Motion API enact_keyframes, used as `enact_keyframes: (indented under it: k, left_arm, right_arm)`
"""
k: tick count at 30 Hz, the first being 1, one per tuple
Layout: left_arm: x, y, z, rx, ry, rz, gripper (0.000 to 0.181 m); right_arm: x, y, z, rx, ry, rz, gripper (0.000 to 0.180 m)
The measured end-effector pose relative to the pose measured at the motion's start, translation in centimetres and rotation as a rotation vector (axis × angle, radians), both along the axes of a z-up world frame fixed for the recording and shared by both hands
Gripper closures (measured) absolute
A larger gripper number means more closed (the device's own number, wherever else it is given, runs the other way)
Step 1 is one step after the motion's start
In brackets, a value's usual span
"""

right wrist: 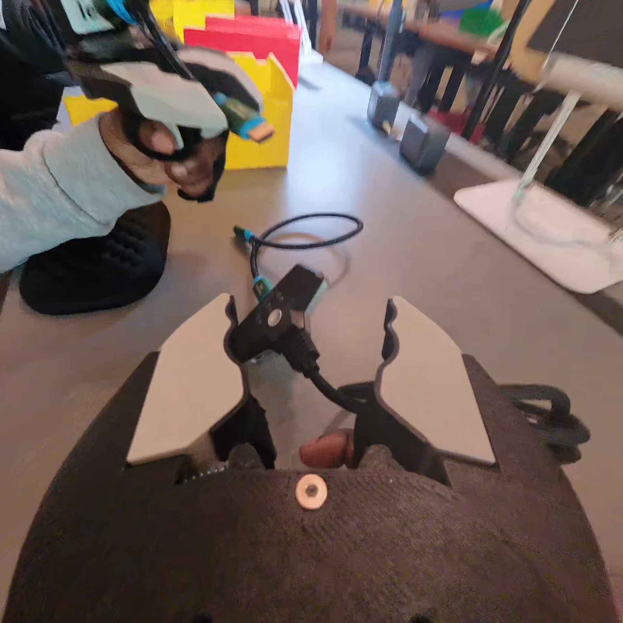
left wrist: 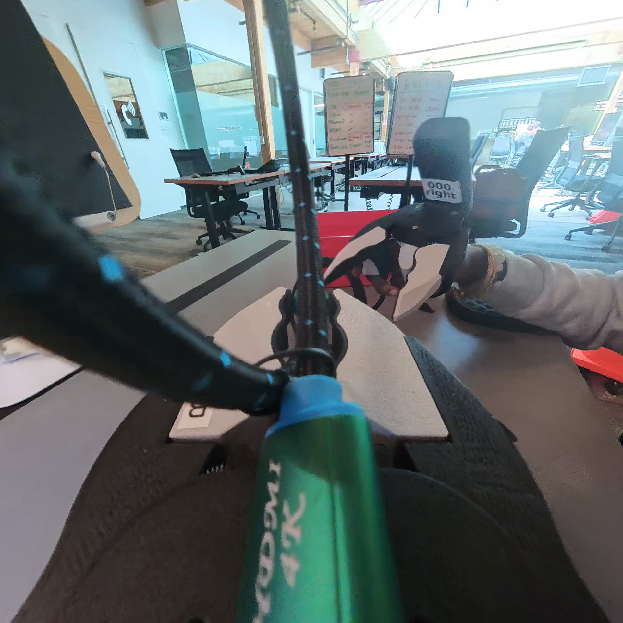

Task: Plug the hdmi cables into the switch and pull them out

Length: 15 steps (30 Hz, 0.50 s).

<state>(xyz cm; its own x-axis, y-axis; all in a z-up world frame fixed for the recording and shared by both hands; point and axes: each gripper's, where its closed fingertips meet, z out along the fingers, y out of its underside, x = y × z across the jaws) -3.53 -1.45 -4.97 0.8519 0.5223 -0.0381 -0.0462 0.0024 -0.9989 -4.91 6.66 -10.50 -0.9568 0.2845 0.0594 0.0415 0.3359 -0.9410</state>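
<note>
My left gripper (left wrist: pixel 309 313) is shut on a black braided hdmi cable (left wrist: pixel 303 209) just behind its green plug (left wrist: pixel 320 505). In the right wrist view this gripper (right wrist: pixel 232 111) hangs above the table at upper left, with the plug's (right wrist: pixel 242 113) gold tip bare. My right gripper (right wrist: pixel 312 303) is open, and the black hdmi switch (right wrist: pixel 279 317) lies on the table between its fingers, touching the left finger. One green plug (right wrist: pixel 263 286) sits in the switch's far side. Another green plug (right wrist: pixel 241 232) lies loose beyond it. My right gripper (left wrist: pixel 362 298) also shows open in the left wrist view.
On the grey table (right wrist: pixel 404 202) a yellow box (right wrist: pixel 259 151) and a red box (right wrist: pixel 249 40) stand at the back left. A black padded rest (right wrist: pixel 94 263) lies under the person's sleeve. Two dark grey blocks (right wrist: pixel 424 145) and a white stand base (right wrist: pixel 539 232) are at the right.
</note>
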Motion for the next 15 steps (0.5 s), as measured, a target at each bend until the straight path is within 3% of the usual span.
enact_keyframes:
  k: [4,10,15]
  left_arm:
    - [0.7,0.5,-0.5,-0.048,0.016,-0.055,0.161]
    - [0.1,1.1,-1.9,-0.119,0.014,-0.022,0.161]
    - [0.2,0.6,-1.3,-0.092,0.041,-0.002,0.161]
  right_arm:
    - [-0.1,1.2,-1.1,0.121,-0.01,0.005,0.099]
    - [1.7,2.0,0.6,0.224,0.096,0.077,0.107]
    - [2.8,0.6,-2.4,0.718,0.221,0.134,0.112]
